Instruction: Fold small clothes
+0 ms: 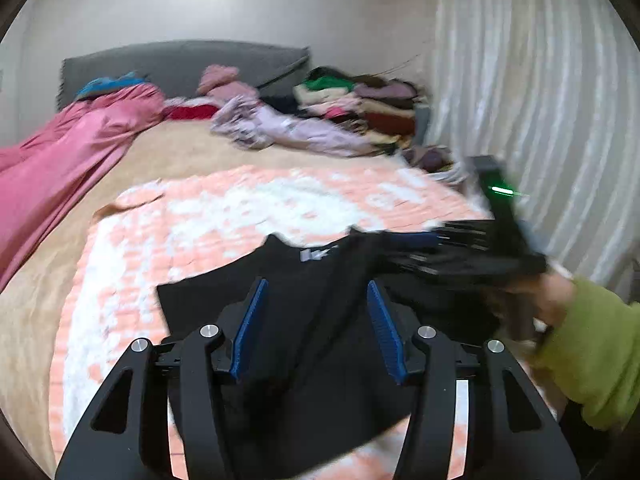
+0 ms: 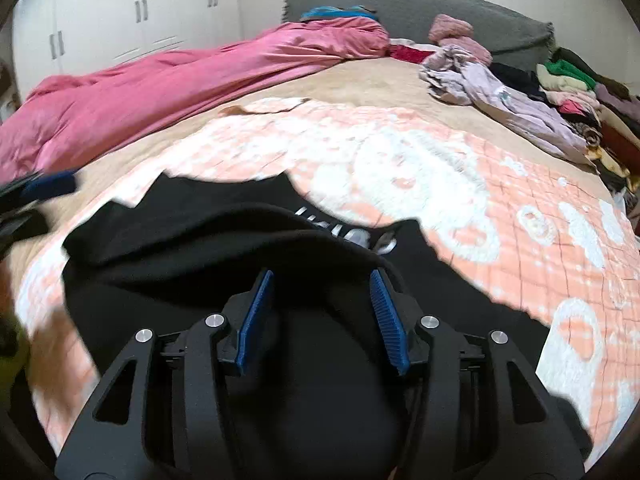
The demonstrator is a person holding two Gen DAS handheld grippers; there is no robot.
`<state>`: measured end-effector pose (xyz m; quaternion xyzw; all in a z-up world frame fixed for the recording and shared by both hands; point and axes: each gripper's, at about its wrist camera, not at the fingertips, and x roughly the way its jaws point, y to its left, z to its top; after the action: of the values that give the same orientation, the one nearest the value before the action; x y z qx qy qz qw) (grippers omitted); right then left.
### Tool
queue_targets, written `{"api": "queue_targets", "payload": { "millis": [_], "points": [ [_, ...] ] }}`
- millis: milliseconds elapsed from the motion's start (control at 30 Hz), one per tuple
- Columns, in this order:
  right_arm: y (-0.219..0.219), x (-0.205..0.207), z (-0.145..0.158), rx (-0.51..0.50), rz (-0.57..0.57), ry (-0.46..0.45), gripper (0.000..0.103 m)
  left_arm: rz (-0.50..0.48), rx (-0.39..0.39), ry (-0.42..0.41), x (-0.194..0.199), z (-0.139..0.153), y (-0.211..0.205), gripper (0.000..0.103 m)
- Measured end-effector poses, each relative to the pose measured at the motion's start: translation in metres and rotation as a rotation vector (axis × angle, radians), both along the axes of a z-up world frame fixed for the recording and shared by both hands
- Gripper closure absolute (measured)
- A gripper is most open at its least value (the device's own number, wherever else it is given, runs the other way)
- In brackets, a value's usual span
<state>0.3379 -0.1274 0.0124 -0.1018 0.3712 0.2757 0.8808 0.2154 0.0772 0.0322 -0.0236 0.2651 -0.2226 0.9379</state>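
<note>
- Beige bedding (image 2: pixel 368 80) covers a wide bed with a grey headboard (image 2: pixel 420 4); a peach-and-white patterned quilt (image 2: pixel 460 184) is spread over the near part.
- No container is in view; the clothes lie loose on the bed.
- On the quilt lies the black garment (image 2: pixel 200 248), partly folded, one layer doubled over and white lettering showing at its far edge.
- Left gripper (image 1: pixel 318 320) hovers over the garment, jaws roughly half apart, nothing pinched between the blue pads.
- Right gripper (image 2: pixel 322 312), held by a hand in a green sleeve (image 1: pixel 592 356), also stands about half open above the black cloth, gripping nothing.
- Along the far left edge lies a pink duvet (image 2: pixel 160 80).
- Near the headboard, a lilac garment (image 2: pixel 500 96) sprawls beside a stack of folded clothes (image 2: pixel 576 88).
</note>
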Motion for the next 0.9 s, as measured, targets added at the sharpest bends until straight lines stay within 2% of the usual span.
{"api": "queue_targets", "payload": {
  "millis": [100,200,300,333,400,500,567,633,700,767,833,900],
  "points": [
    [0.001,0.021,0.004,-0.007,-0.057,0.0,0.054,-0.063,-0.046,0.035,0.001,-0.003,-0.008,0.051],
    [-0.004,0.032,0.005,-0.014,-0.088,-0.004,0.053,-0.091,-0.063,0.088,0.006,-0.015,-0.015,0.051],
    [-0.012,0.034,0.008,-0.018,-0.114,-0.016,0.051,-0.188,-0.099,0.171,0.01,-0.029,-0.022,0.05],
    [-0.016,0.034,0.009,-0.019,-0.123,-0.021,0.051,-0.219,-0.092,0.215,0.012,-0.035,-0.026,0.05],
    [-0.026,0.03,0.012,-0.009,-0.14,-0.032,0.048,-0.216,-0.051,0.229,0.013,-0.042,-0.031,0.05],
    [-0.055,0.013,0.016,0.059,-0.182,-0.048,0.043,-0.243,-0.011,0.248,0.014,-0.05,-0.038,0.05],
    [-0.069,0.002,0.015,0.075,-0.201,-0.055,0.042,-0.198,0.042,0.249,0.017,-0.054,-0.039,0.049],
    [-0.083,-0.01,0.01,0.089,-0.224,-0.053,0.041,-0.107,0.141,0.235,0.024,-0.059,-0.038,0.049],
    [-0.096,-0.021,0.004,0.109,-0.244,-0.048,0.038,-0.048,0.19,0.217,0.031,-0.061,-0.034,0.049],
    [-0.103,-0.026,-0.001,0.118,-0.262,-0.054,0.036,0.017,0.207,0.187,0.039,-0.06,-0.028,0.049],
    [-0.106,-0.027,-0.005,0.119,-0.274,-0.057,0.036,0.075,0.212,0.139,0.045,-0.055,-0.019,0.044],
    [-0.107,-0.023,-0.008,0.121,-0.28,-0.041,0.036,0.136,0.179,0.081,0.051,-0.048,-0.006,0.042]
  ]
}}
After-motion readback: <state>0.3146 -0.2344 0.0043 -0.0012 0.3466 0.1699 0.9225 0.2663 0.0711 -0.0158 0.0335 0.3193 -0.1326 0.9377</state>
